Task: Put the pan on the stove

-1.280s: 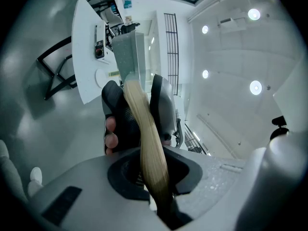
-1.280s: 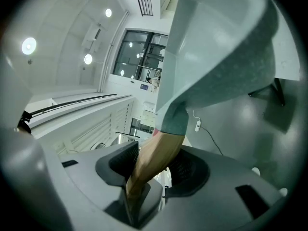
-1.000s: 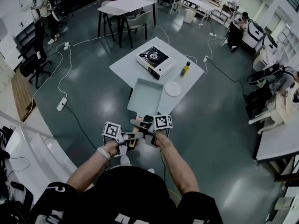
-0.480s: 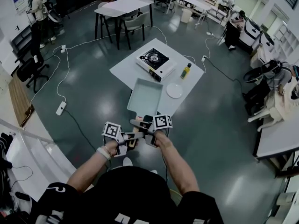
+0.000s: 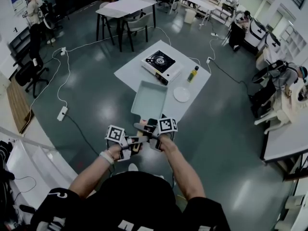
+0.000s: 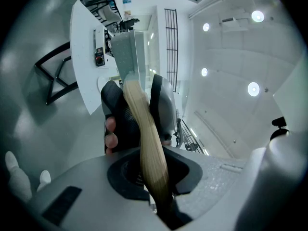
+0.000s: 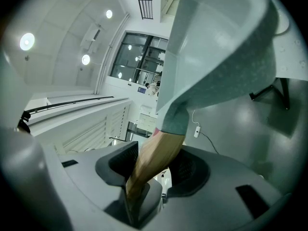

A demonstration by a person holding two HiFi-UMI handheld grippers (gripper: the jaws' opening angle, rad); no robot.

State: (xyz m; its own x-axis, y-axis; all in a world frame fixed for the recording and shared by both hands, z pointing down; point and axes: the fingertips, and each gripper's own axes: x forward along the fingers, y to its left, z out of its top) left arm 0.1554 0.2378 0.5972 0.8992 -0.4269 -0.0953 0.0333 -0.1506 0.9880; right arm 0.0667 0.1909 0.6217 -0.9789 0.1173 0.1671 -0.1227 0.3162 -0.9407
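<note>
A grey-green rectangular pan (image 5: pixel 149 99) with a wooden handle (image 5: pixel 139 139) is held out level in front of me, above the floor and short of the white table (image 5: pixel 131 70). My left gripper (image 5: pixel 126 146) is shut on the end of the handle (image 6: pixel 144 129). My right gripper (image 5: pixel 155 131) is shut on the same handle (image 7: pixel 161 146), closer to the pan body (image 7: pixel 221 47). The portable gas stove (image 5: pixel 161 63) stands on the table beyond the pan, its burner bare. From the left gripper (image 6: pixel 149 170) view the pan (image 6: pixel 126 52) shows edge-on past the right gripper. The right gripper (image 7: pixel 156 165) view looks up under the pan.
Next to the stove on the table are a small yellow bottle (image 5: pixel 192 73) and a white plate (image 5: pixel 181 94). White cables and a power strip (image 5: pixel 62 113) lie on the grey floor at the left. Another table with chairs (image 5: pixel 126 7) stands farther back; people are at the room's edges.
The head view has shifted slightly, so the table and stove sit a little differently in the picture. Both grippers keep the same hold on the handle.
</note>
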